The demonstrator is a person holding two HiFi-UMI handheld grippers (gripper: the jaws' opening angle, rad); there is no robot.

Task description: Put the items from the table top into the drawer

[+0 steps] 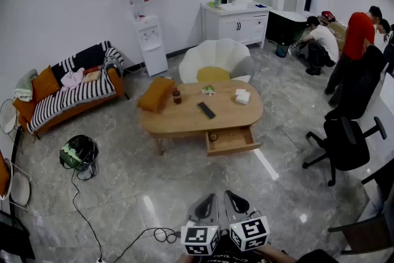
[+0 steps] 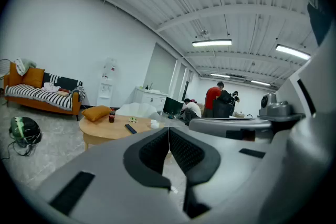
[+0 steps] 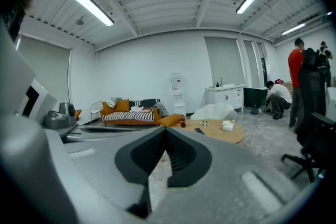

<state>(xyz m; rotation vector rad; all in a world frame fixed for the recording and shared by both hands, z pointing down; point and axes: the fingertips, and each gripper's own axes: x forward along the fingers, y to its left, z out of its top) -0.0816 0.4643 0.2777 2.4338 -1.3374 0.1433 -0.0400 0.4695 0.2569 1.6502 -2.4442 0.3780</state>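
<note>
An oval wooden table (image 1: 184, 120) stands mid-room, several steps ahead, its front drawer (image 1: 231, 140) pulled open with a small round item (image 1: 213, 137) inside. On the top lie an orange cushion (image 1: 155, 94), a dark bottle (image 1: 176, 96), a small green item (image 1: 208, 90), a black remote (image 1: 206, 110) and a white tissue pack (image 1: 242, 96). My left gripper (image 1: 211, 198) and right gripper (image 1: 229, 194) hover side by side at the bottom edge, far from the table. Both are shut and hold nothing: the left gripper (image 2: 168, 128) and the right gripper (image 3: 166, 129) each show their pads meeting.
A striped sofa (image 1: 71, 92) lines the left wall, beside a water dispenser (image 1: 149, 40). A white shell chair (image 1: 215, 61) sits behind the table. Black office chairs (image 1: 345, 138) stand at the right, with people (image 1: 360, 34) beyond them. A green helmet (image 1: 79, 152) and a cable (image 1: 86, 218) lie on the floor.
</note>
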